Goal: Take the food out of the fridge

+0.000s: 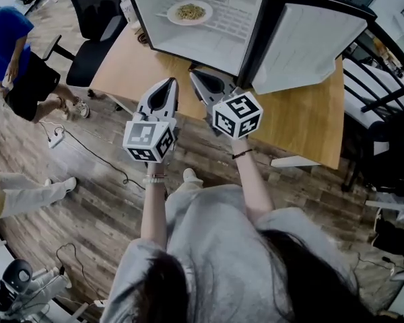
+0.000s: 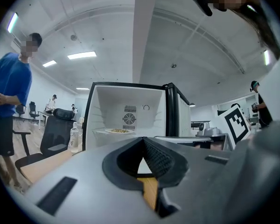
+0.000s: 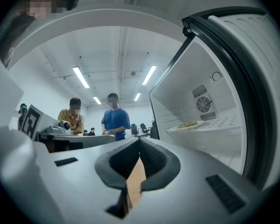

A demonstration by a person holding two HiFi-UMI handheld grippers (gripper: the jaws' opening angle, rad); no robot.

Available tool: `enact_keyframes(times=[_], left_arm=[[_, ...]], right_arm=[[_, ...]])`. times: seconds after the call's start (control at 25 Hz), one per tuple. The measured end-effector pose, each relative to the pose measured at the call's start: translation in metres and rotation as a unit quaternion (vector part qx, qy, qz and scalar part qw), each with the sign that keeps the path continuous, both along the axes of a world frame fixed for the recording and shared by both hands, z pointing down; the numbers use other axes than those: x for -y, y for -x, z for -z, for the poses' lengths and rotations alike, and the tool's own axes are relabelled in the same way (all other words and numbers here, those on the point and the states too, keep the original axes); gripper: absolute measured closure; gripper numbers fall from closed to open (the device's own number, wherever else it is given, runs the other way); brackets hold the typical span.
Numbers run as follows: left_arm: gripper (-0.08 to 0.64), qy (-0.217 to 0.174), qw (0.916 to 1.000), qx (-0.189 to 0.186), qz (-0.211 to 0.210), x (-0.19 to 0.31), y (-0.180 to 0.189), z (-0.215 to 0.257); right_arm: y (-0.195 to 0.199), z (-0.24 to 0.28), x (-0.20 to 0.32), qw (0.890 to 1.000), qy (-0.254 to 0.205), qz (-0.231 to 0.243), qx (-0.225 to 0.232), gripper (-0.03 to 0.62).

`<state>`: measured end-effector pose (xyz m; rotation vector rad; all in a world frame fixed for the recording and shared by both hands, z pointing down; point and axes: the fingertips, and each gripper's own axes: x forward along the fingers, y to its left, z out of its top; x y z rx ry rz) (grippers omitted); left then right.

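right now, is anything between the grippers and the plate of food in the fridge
Nothing visible is. The fridge door stands open to the right, and the plate of food sits on the shelf with only open air between it and the left gripper and right gripper, both with jaws together and empty.

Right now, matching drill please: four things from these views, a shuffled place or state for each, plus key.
Things:
1. plate of food
2. fridge door
3. right gripper
4. office chair

Place or state:
a. jaws shut, nothing between them
b. on the shelf inside the fridge
c. swung open
d. on the floor beside the table

Pairs: 1-b, 2-c, 3-a, 4-d
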<state>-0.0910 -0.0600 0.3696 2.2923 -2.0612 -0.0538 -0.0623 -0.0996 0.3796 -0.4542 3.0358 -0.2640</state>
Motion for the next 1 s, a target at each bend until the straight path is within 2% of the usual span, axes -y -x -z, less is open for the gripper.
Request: enact_keyframes(times=[0.28, 0.56, 0.84, 1.0], left_arm=[[0.552, 0.006, 0.9994, 0.004, -0.033, 0.009, 0.030, -0.008], [0.552, 0.006, 0.9989, -0.001, -0.047, 0.017, 0.053, -0.013], [0.552, 0.009, 0.9983, -0.009, -0.057, 0.048, 0.064, -0.016], [0.552, 0.008, 0.9982, -0.011, -0.058, 0.072, 0.070, -0.014]], right_arm=[[0.028, -0.009, 0.011, 1.000, 0.001, -0.031, -0.003, 0.583], [0.044, -0.015, 0.019, 0.999, 0.007, -0.052, -0.003, 0.583], [0.054, -0.016, 0.047, 0.999, 0.022, -0.044, 0.005, 0.583], [0.058, -0.016, 0.073, 0.998, 0.048, -0.043, 0.015, 0.583]])
